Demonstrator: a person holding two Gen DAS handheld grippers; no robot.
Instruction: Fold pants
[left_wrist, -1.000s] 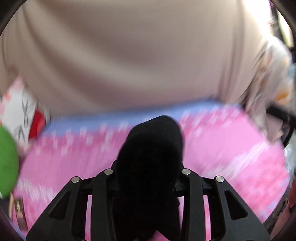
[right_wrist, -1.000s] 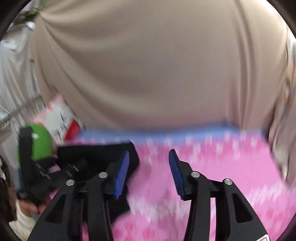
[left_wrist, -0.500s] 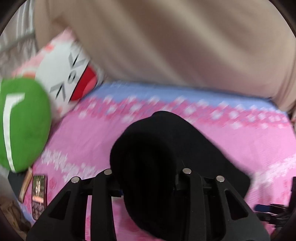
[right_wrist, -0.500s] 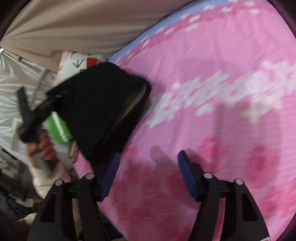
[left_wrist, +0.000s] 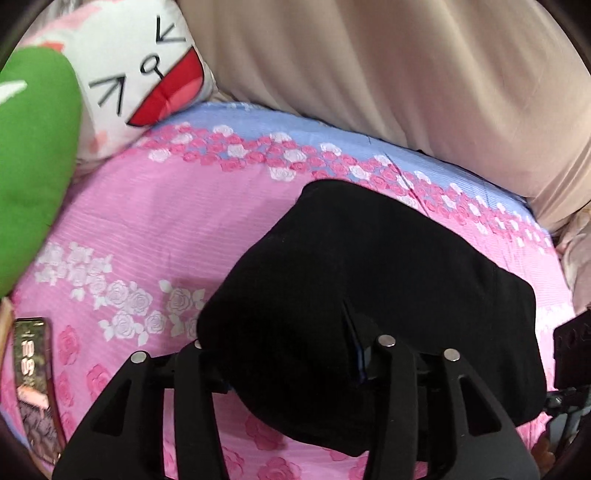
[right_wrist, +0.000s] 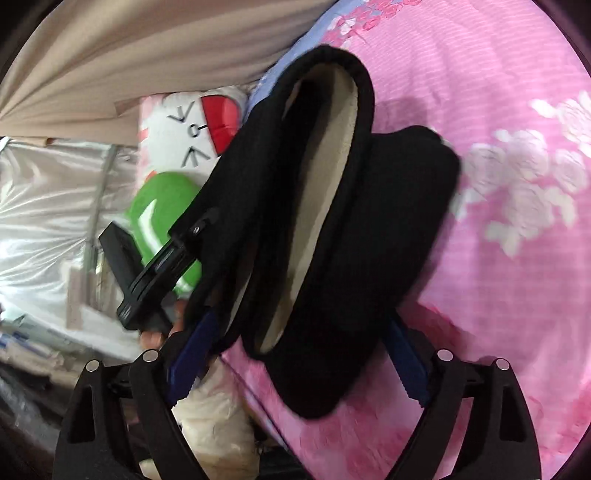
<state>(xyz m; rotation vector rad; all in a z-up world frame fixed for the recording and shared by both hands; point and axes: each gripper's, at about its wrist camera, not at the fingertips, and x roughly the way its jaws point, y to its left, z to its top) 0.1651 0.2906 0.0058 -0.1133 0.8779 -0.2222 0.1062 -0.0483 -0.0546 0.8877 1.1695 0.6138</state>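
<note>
Black pants bunched up on a pink bed

Left view: the left gripper (left_wrist: 291, 354) has the folded black pants (left_wrist: 373, 295) between its jaws, which are opening; the cloth hides the pads, so the grip is unclear. Right view: the right gripper (right_wrist: 299, 354) is opening wide, and the pants (right_wrist: 369, 236) lie between and ahead of its blue pads (right_wrist: 404, 343), on the pink bed sheet (right_wrist: 498, 92).

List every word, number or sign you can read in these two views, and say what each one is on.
"10" above "09": large digits on the lit phone screen lying at the bed's left edge, left wrist view.
Smaller text lower on that screen: too blurred to read.
White pillow: only a drawn cartoon face and red mouth, no words.
Green cushion: a plain white stripe, no lettering.
Black pants and pink floral sheet: no label or text visible.
</note>
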